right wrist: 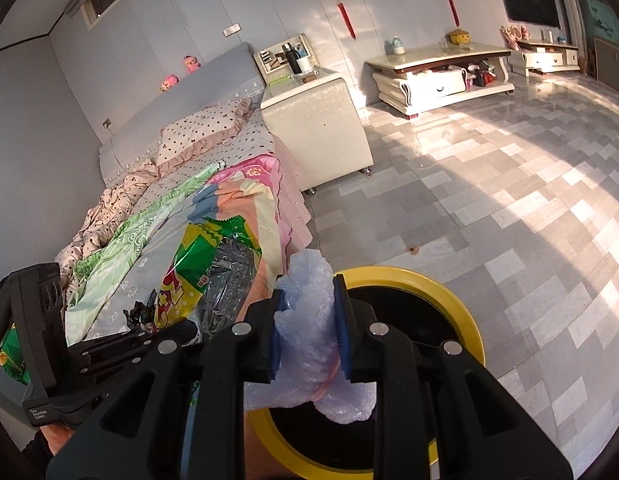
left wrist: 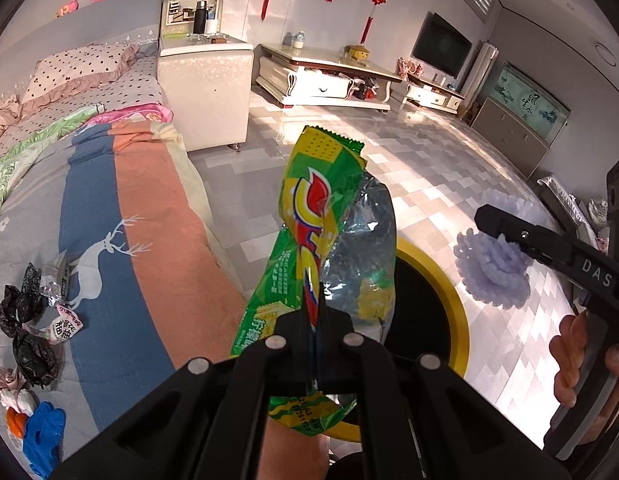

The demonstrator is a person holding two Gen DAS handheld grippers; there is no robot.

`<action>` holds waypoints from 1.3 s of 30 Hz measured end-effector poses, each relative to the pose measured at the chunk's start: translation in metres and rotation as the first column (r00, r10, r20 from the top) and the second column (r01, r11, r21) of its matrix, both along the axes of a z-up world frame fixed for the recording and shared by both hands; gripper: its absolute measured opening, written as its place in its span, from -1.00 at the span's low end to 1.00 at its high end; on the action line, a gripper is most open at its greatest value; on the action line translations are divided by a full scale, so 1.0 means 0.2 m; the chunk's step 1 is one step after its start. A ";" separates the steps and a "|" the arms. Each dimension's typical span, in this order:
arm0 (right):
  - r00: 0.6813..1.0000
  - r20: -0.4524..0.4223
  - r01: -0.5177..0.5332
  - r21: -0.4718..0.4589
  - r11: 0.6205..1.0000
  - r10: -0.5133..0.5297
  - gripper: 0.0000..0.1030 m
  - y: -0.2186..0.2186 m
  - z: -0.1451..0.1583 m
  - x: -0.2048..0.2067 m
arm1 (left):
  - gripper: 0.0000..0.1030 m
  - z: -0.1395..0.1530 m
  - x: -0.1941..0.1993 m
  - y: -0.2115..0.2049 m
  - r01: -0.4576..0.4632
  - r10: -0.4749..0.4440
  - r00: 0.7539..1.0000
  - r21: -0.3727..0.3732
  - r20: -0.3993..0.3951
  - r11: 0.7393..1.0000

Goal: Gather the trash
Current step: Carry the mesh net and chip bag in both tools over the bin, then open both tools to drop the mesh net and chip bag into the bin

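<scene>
My left gripper (left wrist: 315,320) is shut on a green and yellow snack wrapper (left wrist: 313,216), held upright beside the bed over the near rim of a yellow-rimmed black bin (left wrist: 449,304). The wrapper also shows in the right wrist view (right wrist: 205,272). My right gripper (right wrist: 307,312) is shut on a crumpled pale blue bubble wrap (right wrist: 309,340) above the same bin (right wrist: 461,312). The bubble wrap (left wrist: 493,268) and right gripper (left wrist: 489,216) show at the right of the left wrist view. More trash lies on the bed: black crumpled bags (left wrist: 25,312), candy wrappers (left wrist: 65,324), a blue glove (left wrist: 43,440).
The bed (left wrist: 121,216) with a deer-print quilt fills the left. A white nightstand (left wrist: 205,88) stands at its head. A white TV cabinet (left wrist: 321,76) lines the far wall. Tiled floor (right wrist: 489,208) stretches to the right.
</scene>
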State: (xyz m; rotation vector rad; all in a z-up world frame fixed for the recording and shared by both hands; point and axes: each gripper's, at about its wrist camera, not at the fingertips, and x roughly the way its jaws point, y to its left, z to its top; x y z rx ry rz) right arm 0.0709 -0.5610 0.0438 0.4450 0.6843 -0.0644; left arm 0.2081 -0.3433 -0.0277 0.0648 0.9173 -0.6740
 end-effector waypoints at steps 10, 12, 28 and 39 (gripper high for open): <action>0.996 -0.067 0.065 0.010 0.998 -0.064 -0.54 -0.14 -0.22 0.05 | -0.98 -0.12 -0.01 -0.09 0.039 -0.039 0.998 -0.001 -0.045 0.999; 0.995 -0.068 0.071 0.010 0.997 -0.070 -0.53 -0.15 -0.23 0.05 | -0.94 -0.13 0.00 -0.10 0.039 -0.039 0.998 -0.004 -0.052 0.999; 0.988 -0.071 0.136 0.010 0.991 -0.135 -0.02 -0.19 -0.24 0.01 | 0.18 -0.07 -0.02 -0.04 0.010 -0.011 1.000 -0.027 -0.013 1.000; 0.993 -0.079 0.091 0.009 0.996 -0.090 0.13 -0.08 -0.24 0.02 | 0.49 -0.04 -0.06 0.21 -0.068 0.068 0.997 0.001 0.021 0.998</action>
